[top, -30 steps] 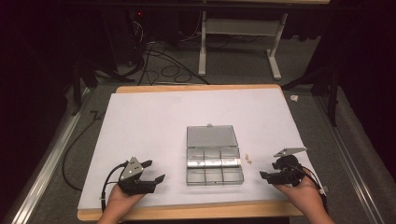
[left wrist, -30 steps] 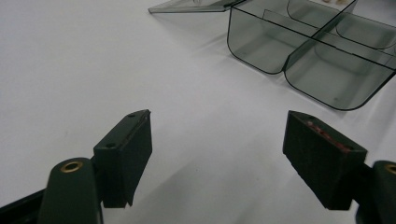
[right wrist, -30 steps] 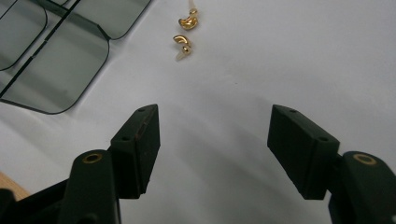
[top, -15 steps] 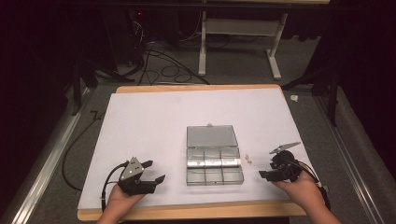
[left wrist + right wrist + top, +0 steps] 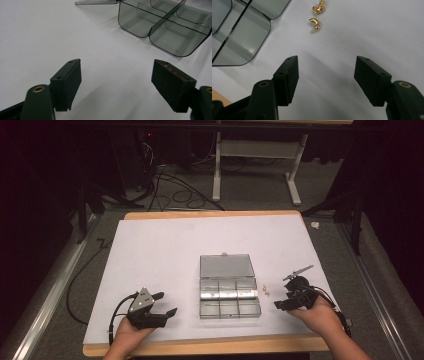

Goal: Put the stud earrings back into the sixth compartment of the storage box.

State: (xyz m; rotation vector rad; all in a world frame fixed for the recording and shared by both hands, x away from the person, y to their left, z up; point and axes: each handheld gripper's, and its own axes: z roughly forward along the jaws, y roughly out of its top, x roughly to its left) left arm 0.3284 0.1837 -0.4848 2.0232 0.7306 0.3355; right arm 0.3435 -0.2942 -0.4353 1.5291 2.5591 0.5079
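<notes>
Gold earrings [image 5: 317,16] lie straight ahead of the right gripper [image 5: 325,78], whose jaws stand wide with nothing between them (they have just been opening). The pair sits just beside the compartment box's [image 5: 230,292] right side, near the table's [image 5: 150,245] front edge; the left gripper [image 5: 160,307], also wide, is farther off.

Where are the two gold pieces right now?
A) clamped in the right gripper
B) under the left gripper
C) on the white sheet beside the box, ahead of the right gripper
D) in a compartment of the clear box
C: the gold pieces lie loose on the white sheet, just outside the clear box, ahead of the open right gripper.
</notes>
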